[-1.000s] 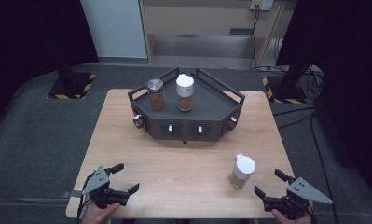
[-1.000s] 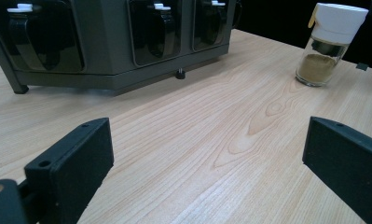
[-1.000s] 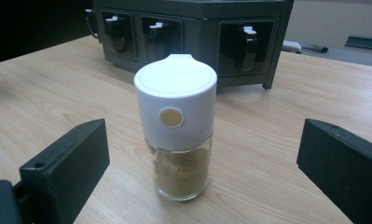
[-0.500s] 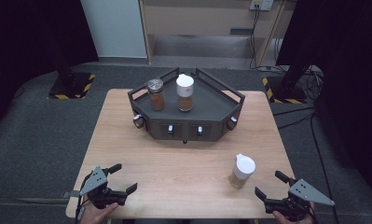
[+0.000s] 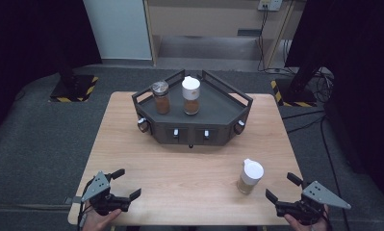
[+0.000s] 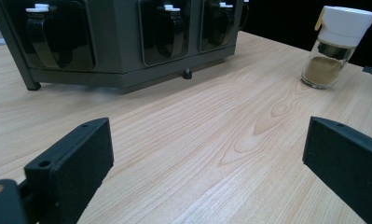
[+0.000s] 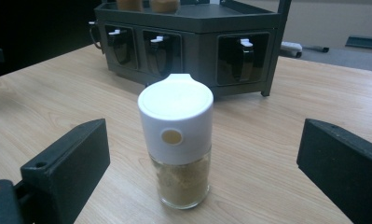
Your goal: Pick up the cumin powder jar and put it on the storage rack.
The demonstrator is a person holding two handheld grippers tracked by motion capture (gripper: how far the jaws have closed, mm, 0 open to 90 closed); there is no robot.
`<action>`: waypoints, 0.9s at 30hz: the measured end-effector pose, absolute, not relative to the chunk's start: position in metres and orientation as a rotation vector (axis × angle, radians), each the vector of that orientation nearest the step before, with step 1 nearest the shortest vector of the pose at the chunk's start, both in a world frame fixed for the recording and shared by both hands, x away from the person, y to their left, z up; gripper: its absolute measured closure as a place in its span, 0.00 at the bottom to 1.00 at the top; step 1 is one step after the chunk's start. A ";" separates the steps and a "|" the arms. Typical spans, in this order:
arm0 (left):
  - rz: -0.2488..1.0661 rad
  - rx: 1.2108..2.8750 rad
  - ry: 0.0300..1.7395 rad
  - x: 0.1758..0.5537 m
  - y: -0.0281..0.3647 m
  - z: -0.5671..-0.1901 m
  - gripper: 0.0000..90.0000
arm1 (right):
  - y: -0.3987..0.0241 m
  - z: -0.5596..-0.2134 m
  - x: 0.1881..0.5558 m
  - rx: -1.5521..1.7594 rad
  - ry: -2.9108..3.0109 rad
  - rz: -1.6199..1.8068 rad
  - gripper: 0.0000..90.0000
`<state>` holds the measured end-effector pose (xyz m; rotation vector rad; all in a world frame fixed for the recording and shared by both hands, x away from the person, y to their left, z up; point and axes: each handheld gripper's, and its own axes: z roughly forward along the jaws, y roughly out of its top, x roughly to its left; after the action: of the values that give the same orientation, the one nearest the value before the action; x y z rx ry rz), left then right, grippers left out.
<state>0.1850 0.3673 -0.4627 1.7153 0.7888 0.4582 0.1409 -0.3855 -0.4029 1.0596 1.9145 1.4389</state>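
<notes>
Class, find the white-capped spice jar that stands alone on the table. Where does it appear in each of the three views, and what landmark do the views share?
High view: the spice jar stands on the table at lower right, just ahead of the right tool.
Left gripper view: the jar is at upper right, far off.
Right gripper view: the jar stands in the centre, between the open jaws.
Shared landmark: the dark rack behind it.

Even overhead light, dark surroundings; gripper views seem slightly soft.
</notes>
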 end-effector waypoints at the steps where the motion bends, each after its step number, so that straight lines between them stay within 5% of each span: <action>1: 0.458 1.716 0.789 0.185 0.367 -0.463 0.01 | -0.385 -0.401 0.143 1.057 1.921 1.437 0.03; 27: 0.455 1.711 0.798 0.185 0.367 -0.463 0.00 | -0.356 -0.387 0.191 1.023 2.051 1.389 0.05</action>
<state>0.1848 0.3669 -0.4628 1.7107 0.7981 0.4555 0.1907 -0.3563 -0.3871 1.0234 2.0506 1.3894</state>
